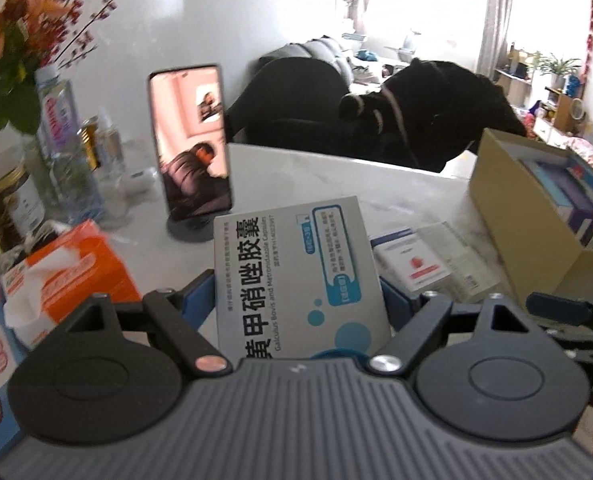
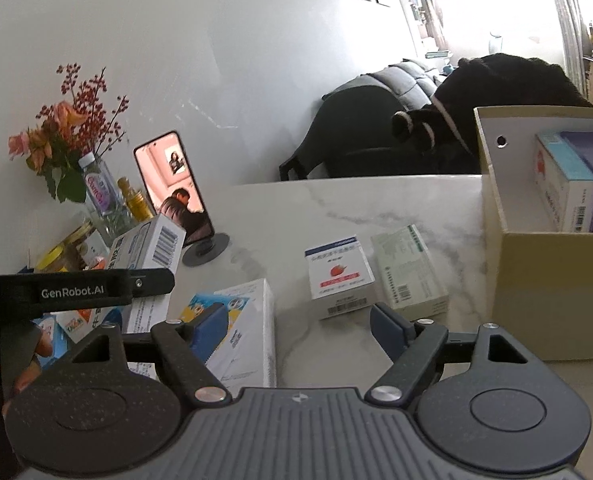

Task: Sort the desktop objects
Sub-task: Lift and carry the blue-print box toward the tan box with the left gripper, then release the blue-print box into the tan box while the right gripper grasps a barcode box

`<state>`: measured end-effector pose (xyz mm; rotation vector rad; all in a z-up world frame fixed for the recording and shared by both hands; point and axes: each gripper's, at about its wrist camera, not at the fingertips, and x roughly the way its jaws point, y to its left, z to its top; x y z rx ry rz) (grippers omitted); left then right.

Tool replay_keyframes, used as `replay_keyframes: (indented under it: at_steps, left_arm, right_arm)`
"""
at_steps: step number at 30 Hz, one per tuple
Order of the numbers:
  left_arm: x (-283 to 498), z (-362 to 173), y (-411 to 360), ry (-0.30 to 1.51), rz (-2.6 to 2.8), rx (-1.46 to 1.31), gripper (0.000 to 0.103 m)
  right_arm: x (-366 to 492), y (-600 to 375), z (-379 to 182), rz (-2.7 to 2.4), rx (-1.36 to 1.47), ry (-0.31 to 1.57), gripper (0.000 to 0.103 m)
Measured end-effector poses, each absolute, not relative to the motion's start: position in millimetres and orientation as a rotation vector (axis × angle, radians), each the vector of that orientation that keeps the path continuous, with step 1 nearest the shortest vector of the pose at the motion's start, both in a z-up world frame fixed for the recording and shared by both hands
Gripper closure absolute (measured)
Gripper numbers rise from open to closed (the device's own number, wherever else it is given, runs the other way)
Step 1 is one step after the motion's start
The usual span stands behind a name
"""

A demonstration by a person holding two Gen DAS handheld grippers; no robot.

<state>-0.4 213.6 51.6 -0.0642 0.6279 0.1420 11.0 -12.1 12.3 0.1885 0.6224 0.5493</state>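
left tongs (image 1: 298, 296) grip grey medicine box (image 1: 296, 272).

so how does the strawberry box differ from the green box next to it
The strawberry box is squarish and white with a dark top band and a red fruit picture; the green box is longer, narrower and pale green with fine print. The strawberry box sits nearer the phone, the green box nearer the carton. Both lie flat on the marble table, ungripped.
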Motion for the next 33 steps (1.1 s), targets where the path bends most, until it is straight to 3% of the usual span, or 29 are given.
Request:
replay_keyframes:
  at_steps: [33]
  left_arm:
    - [93,83,78,0.619,-0.274,-0.063,0.019]
  right_arm:
    - [19,-149,19,0.278,0.413,0.487,0.020]
